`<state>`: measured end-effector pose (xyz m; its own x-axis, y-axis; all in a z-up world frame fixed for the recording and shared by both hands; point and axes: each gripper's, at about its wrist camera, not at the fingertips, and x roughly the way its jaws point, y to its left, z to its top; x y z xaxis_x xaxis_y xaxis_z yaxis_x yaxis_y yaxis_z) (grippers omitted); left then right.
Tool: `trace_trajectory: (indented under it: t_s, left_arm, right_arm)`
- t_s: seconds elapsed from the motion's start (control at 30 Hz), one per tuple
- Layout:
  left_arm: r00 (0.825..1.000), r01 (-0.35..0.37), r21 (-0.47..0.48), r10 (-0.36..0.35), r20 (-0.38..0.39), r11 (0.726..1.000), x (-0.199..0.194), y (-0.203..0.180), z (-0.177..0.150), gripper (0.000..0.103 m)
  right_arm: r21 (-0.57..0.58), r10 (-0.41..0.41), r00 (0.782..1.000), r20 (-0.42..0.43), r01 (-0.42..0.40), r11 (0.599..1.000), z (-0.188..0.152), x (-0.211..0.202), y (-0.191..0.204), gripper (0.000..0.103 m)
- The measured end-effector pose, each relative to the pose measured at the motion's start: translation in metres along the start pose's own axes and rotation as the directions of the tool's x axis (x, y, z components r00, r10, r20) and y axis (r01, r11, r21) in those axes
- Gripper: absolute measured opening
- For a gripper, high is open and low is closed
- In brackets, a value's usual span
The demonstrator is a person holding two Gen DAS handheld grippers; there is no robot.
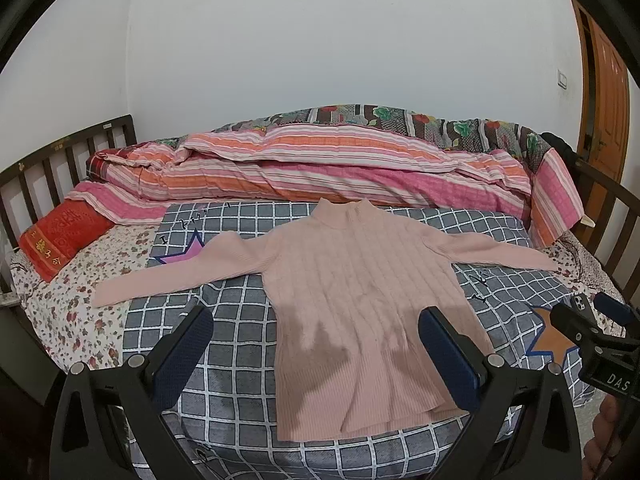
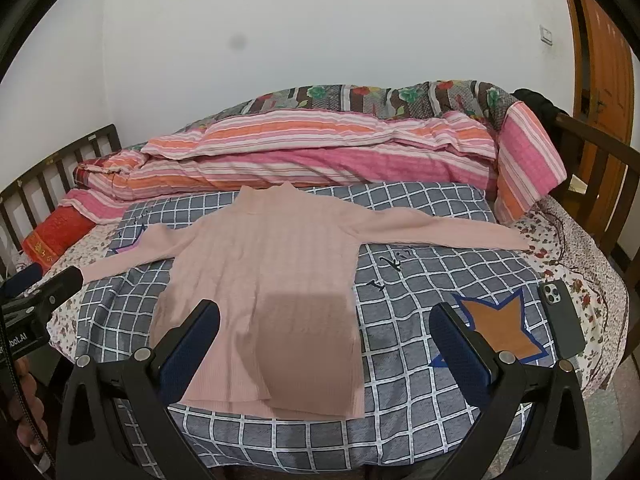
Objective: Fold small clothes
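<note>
On the grey checked blanket [image 1: 224, 364] covering the near half of the bed, a pink ribbed sweater [image 1: 360, 300] lies flat, face up and unfolded: collar at the far end, hem at the near edge, so its long axis runs near to far, with 2 sleeves stretched out left and right across it. The left gripper [image 1: 316, 354] hangs above the hem, almost centred on the body, the near left hem corner just beside its left finger. The right gripper [image 2: 326, 352] sits over the right side of the hem, and is the nearer 1 to the right sleeve [image 2: 444, 228]. Both have their jaws spread wide, holding and touching nothing. A phone [image 2: 560, 324] rests on the blanket's right edge, well apart from the sweater.
</note>
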<state>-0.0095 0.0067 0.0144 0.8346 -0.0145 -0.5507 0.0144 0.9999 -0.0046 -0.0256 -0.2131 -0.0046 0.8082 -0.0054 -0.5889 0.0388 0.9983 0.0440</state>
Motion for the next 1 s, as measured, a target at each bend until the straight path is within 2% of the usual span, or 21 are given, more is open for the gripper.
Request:
trace_trajectory:
  t_s: [1.0]
  left_arm:
    - [1.000, 0.015, -0.023, -0.015, -0.004, 1.000, 0.0046, 0.0014, 0.0004, 0.103]
  right_arm:
    - [-0.003, -0.009, 1.000, 0.000, 0.009, 1.000, -0.0008, 0.0033, 0.0034, 0.103]
